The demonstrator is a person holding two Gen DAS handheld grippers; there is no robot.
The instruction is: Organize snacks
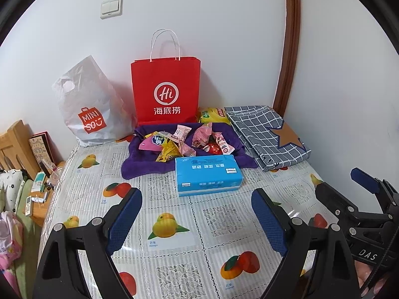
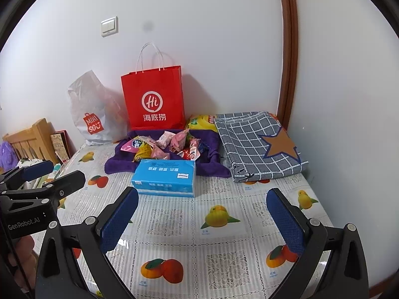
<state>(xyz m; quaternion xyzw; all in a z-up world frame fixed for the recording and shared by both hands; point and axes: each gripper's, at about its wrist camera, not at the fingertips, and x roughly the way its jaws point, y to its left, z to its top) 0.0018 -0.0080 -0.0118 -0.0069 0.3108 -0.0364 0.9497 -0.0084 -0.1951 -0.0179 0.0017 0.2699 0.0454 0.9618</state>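
Left wrist view: left gripper [image 1: 197, 214], jaws wide apart, holding nothing, above table [image 1: 174, 249]. Snacks [image 1: 184, 142] heaped on purple cloth [image 1: 139, 168], behind blue tissue pack [image 1: 208, 174]. Red bag [image 1: 165, 89] hides yellow packet [image 1: 214, 115] partly.

Right wrist view: right gripper [image 2: 202, 214], jaws spread, empty. Left gripper cut off at frame edge.

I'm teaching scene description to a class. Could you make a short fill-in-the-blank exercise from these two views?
1. The snack packets lie piled on a ____ towel.
2. The blue tissue pack lies in ____ of that pile, nearer the cameras.
3. The paper bag standing against the wall is ____.
4. Both the left gripper and right gripper are ____.

Missing words: purple; front; red; open
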